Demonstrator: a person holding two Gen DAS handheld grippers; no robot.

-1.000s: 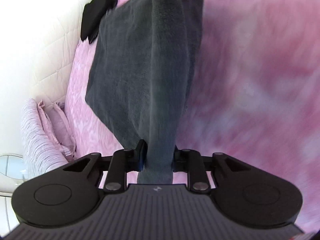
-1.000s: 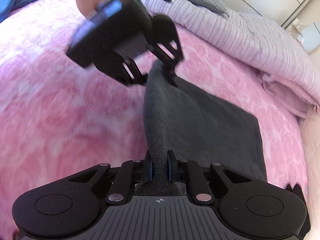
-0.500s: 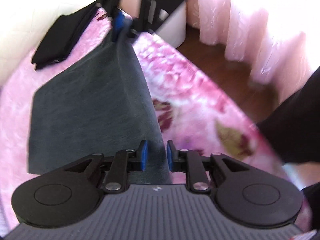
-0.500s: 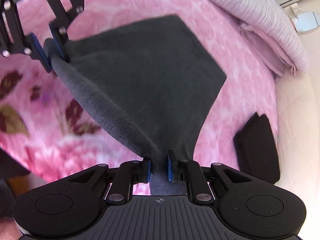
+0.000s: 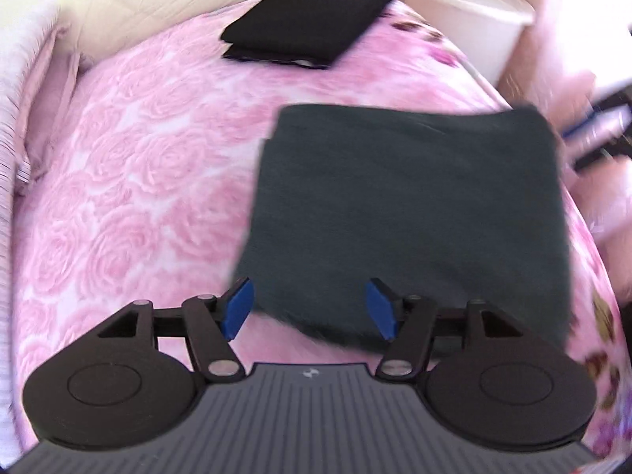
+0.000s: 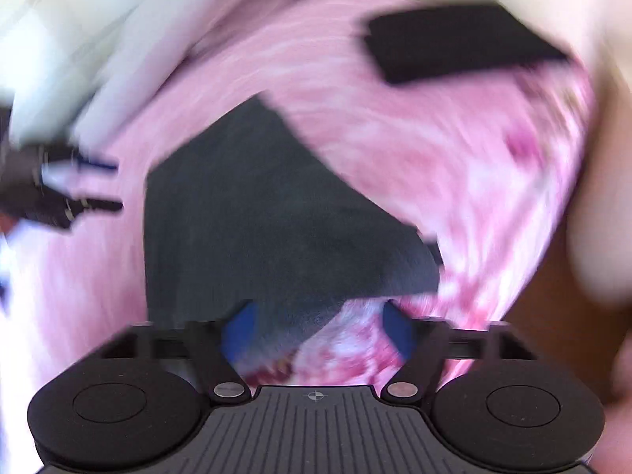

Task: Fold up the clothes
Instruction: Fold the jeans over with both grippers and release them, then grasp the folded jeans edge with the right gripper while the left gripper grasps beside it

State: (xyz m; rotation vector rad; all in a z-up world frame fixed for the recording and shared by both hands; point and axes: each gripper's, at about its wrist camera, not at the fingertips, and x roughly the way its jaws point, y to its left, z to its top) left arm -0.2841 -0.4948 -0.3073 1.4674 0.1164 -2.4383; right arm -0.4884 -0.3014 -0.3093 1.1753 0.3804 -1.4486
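Where it lies flat on the pink rose-patterned bedspread (image 5: 138,181), the dark grey garment (image 5: 410,213) is a smooth folded rectangle. The left gripper (image 5: 310,310) and right gripper (image 6: 316,328) have just been opening; both jaws gape, gripping nothing, over its near edge. A folded black garment (image 5: 312,25) sits farther back.

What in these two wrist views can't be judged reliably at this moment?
- Right wrist view: motion blur smears everything; the dark grey cloth's edges and the left gripper at the picture's left edge are streaks, its jaws unreadable there.
- Left wrist view: the right gripper is blurred and cut off by the right edge.
- Left wrist view: the cloth's near edge is hidden behind the gripper body.
- The folded black garment's type: indistinguishable.
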